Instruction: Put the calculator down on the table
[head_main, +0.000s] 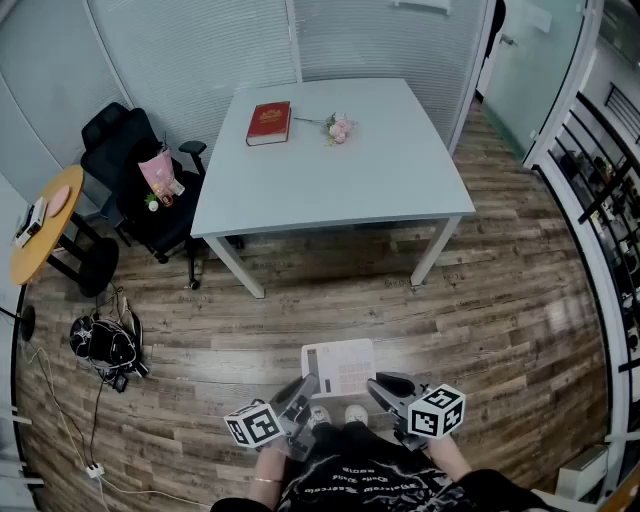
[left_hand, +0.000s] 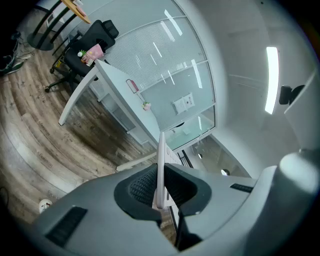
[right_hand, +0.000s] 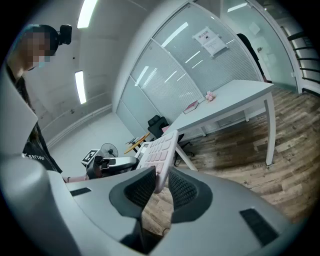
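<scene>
A white calculator with pinkish keys hangs low over the wooden floor, close in front of the person and well short of the white table. My left gripper is shut on its left edge. My right gripper grips its right edge. The left gripper view shows the calculator edge-on, pinched between the ribbed pads of that gripper. A corner of the calculator sits between the pads of my right gripper, keys facing up.
On the table's far side lie a red book and a pink flower. A black office chair with a pink bag stands at its left, beside a round wooden side table. A black bag and cables lie on the floor at left.
</scene>
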